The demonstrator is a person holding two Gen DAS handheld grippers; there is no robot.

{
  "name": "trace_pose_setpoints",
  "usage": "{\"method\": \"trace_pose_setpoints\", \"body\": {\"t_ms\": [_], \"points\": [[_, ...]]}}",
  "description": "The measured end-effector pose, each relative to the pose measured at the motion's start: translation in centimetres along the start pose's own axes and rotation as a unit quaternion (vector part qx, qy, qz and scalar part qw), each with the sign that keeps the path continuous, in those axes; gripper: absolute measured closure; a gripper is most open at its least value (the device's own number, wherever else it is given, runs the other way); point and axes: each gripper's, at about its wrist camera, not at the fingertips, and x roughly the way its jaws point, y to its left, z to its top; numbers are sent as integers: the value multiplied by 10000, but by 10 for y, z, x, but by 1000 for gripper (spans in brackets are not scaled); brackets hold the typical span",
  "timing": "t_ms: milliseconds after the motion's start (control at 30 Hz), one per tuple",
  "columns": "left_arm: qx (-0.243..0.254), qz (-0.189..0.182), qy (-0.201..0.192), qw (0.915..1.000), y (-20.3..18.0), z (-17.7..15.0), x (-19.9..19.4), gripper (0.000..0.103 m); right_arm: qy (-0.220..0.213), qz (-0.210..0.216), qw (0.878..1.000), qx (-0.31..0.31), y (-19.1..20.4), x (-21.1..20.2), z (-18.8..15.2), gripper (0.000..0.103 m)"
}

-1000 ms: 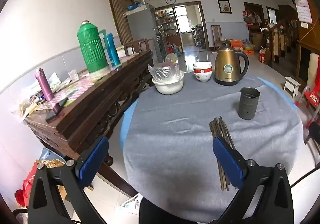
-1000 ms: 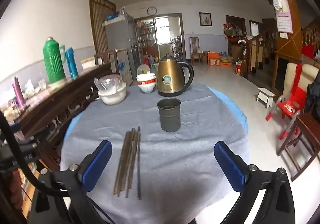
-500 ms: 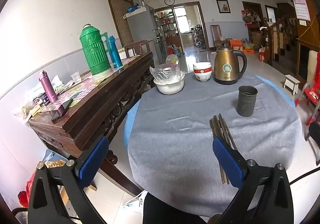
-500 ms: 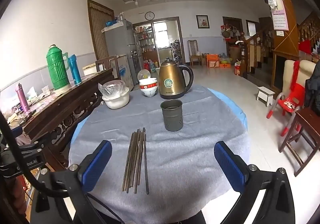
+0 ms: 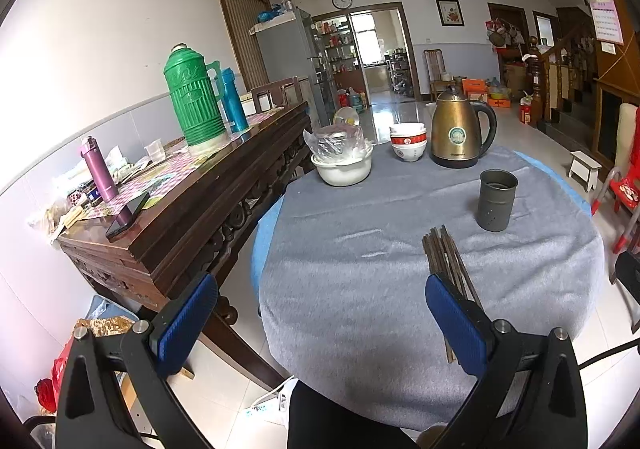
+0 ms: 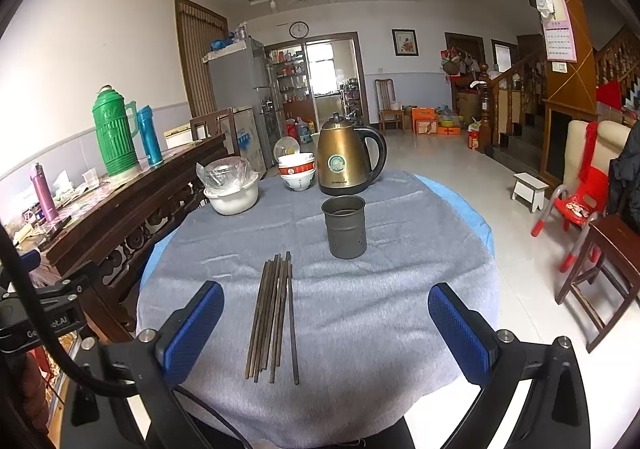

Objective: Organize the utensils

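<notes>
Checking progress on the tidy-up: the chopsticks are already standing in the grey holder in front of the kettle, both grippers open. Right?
Not quite. In the right wrist view the chopsticks lie flat on the tablecloth, short of the grey holder. The rest holds: holder before kettle, both grippers' jaws open.

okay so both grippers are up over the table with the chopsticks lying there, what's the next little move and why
Probably lower the right gripper onto the chopsticks and close on them. They lie flat in a loose bundle on the grey cloth, between its open fingers, and the metal holder stands upright and looks empty just beyond. The left gripper is also open, but the bundle sits at its right finger.
</notes>
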Motion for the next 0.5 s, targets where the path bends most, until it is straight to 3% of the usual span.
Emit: {"method": "trace_pose_setpoints", "body": {"t_ms": [500], "points": [[-22,-60,52,10000,3,-4,1,0,12,-4,10000,16,1,-1,-1,0]]}}
